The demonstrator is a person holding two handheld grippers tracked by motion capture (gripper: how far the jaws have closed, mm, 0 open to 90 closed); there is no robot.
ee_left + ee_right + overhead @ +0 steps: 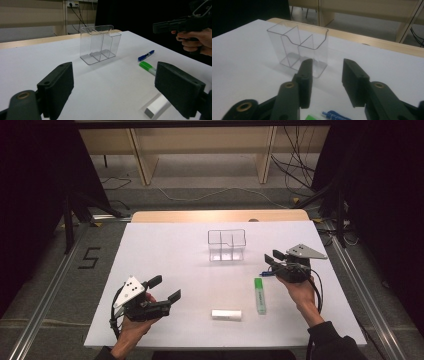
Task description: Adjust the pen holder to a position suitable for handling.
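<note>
Both pairs of jaws are released, with nothing between them. On my right gripper (325, 82) the jaws stand part-way apart with a clear gap, and no pad presses on anything. They point at the clear divided holder (298, 47), which stands upright on the white table (242, 62) ahead and slightly left of the gap, apart from the tips. Just under these jaws, at the bottom edge of the right gripper view, lie the blue pen (334, 116) and one end of the green highlighter (312, 117); neither is touched.

From above, my right gripper (272, 260) hangs over the right side of the table, held up in my right hand (300, 290), with the blue pen (265, 273) lying just beside its tips and the green highlighter (260, 295) stretched out toward me from there. The clear divided holder (227, 245) stands farther back, near the table's middle.

My left gripper (167, 289) is at the near left in my left hand (137, 322), its jaws spread wide and aimed across the table toward the right. The white block (226, 314) lies flat near the front edge, between my hands and beyond the left jaws' reach; in the left gripper view the white block (156, 106) shows low beside the right-hand jaw.
</note>
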